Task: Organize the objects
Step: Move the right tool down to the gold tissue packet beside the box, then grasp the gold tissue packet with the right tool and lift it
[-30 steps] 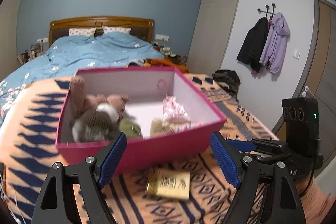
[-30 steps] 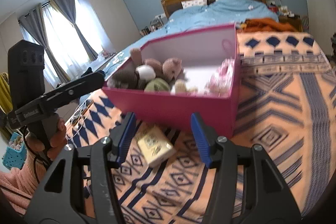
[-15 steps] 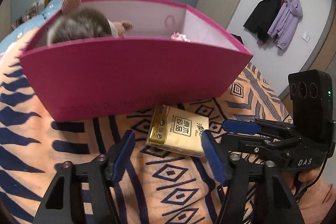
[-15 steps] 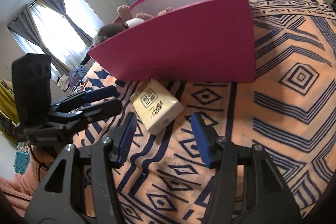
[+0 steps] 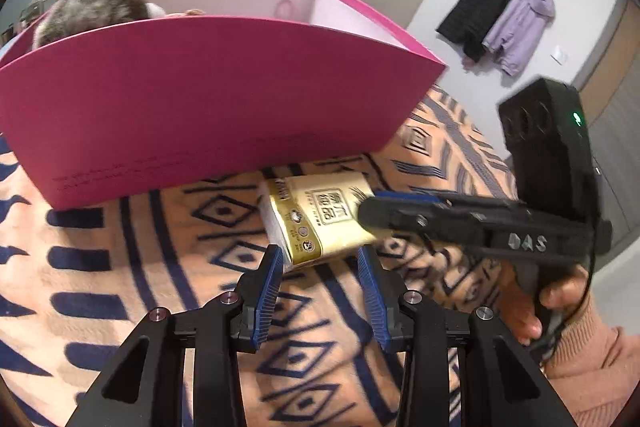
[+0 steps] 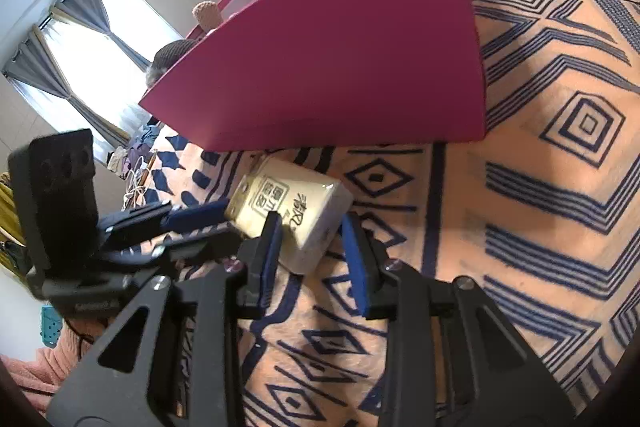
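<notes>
Tissue pack (image 5: 320, 217), gold and white w/ printed label, lies flat on orange blanket w/ navy pattern (image 5: 120, 267), just in front of pink box (image 5: 200, 99) and near its right front corner. Left tongs (image 5: 320, 267): blue pads either side of pack's near end, jaws closing; pads look at or almost at the pack's sides, contact can't be told for sure. Right tongs (image 6: 312, 247): come at pack from the other side, jaws closing too, one end of pack between the pads; left pad overlaps the label face, right pad stands just beside the pack's edge w/ a small gap. In left view the right tongs' tip (image 5: 380, 211) sits over the pack's right end. Pink box holds soft toys; grey furry one (image 5: 92, 11) shows above the rim. Person's hand (image 5: 556, 307) in peach sleeve grips the right tool's handle. Coats (image 5: 500, 15) hang on wall hooks, background.
</notes>
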### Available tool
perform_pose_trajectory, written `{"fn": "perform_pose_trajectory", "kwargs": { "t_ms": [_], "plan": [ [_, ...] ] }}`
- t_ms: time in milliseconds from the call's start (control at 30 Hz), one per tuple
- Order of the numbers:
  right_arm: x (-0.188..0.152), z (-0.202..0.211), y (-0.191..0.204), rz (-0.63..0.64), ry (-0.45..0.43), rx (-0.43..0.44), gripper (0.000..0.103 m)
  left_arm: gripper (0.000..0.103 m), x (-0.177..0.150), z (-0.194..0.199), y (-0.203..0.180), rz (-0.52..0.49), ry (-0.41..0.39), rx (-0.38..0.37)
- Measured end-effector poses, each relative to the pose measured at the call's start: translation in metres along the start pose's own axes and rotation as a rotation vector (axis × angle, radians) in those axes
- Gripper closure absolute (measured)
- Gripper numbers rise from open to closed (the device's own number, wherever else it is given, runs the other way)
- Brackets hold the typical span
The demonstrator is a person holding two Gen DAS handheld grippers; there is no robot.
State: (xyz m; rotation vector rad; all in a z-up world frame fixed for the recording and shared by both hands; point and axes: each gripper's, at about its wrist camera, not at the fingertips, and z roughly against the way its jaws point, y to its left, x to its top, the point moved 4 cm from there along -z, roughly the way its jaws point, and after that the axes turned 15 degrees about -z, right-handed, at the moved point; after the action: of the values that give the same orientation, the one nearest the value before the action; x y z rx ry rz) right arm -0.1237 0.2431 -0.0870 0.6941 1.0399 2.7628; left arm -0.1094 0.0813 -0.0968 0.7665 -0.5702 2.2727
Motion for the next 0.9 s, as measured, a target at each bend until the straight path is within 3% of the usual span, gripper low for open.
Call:
{"fn": "perform_pose_trajectory", "kwargs": {
  "t_ms": [333,433,900],
  "plan": [
    [0.004,0.001,0.005,0.025,-0.009,-0.014,0.070,0.064,0.004,-0.005,0.017,0.081,-0.002,0.020],
    [0.004,-0.001,0.005,0.028,-0.007,-0.019,0.070,0.070,0.003,-0.010,0.017,0.095,0.004,0.005],
    [0.001,0.008,0.013,0.060,-0.034,-0.021,0.070,0.071,0.006,0.006,0.002,0.071,-0.040,0.027]
  ]
}}
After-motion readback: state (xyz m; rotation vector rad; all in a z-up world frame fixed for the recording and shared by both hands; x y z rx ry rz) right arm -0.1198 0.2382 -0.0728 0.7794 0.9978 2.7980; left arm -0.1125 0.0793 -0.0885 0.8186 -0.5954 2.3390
